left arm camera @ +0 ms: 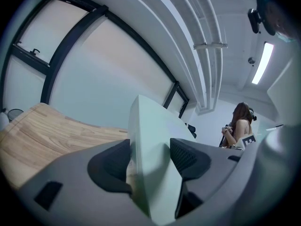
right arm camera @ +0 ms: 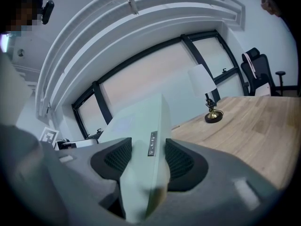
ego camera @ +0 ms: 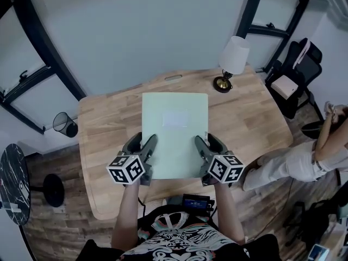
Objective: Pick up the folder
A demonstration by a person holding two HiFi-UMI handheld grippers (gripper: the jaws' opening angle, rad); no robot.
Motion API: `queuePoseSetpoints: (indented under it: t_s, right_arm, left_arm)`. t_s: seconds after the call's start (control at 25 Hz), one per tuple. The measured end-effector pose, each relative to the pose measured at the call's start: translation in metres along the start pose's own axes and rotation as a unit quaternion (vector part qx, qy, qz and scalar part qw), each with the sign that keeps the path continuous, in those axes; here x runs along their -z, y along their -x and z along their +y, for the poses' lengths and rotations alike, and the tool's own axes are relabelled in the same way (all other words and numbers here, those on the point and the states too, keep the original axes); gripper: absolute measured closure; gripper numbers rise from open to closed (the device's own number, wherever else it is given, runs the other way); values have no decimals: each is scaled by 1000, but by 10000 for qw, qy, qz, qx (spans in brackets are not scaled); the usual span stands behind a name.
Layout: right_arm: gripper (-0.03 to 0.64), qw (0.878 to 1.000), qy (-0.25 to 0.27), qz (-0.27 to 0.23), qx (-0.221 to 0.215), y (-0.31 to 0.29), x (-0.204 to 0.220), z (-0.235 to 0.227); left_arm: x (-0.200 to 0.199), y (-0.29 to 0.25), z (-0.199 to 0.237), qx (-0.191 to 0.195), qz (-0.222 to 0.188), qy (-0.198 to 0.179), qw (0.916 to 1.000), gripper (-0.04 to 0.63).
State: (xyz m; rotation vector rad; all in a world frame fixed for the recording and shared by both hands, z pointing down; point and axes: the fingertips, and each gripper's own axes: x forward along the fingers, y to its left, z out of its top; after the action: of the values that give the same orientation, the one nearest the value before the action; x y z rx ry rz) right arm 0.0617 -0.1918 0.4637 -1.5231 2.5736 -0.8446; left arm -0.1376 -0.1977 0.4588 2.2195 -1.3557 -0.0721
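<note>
A pale green folder [ego camera: 174, 132] with a white label is held over the wooden table [ego camera: 103, 129], long side running away from me. My left gripper [ego camera: 145, 151] is shut on its near left edge and my right gripper [ego camera: 204, 152] is shut on its near right edge. In the left gripper view the folder [left arm camera: 149, 149] stands edge-on between the dark pads [left arm camera: 190, 157]. The right gripper view shows the folder [right arm camera: 141, 149] clamped between both pads [right arm camera: 178, 161], its spine clip facing the camera.
A small lamp [ego camera: 230, 61] with a white shade and brass base stands at the table's far right. A wire bin [ego camera: 65, 124] sits on the floor at left. A person [ego camera: 310, 151] sits at right near a black chair [ego camera: 296, 72].
</note>
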Motion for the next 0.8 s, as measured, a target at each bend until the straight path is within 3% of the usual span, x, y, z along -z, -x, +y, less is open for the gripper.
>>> queuePoseSetpoints:
  t_s: [0.8]
  right_arm:
    - [394, 9999, 56, -40, 100, 6, -6, -7]
  left_arm:
    - [-3, -8, -9, 81, 3, -28, 10000, 341]
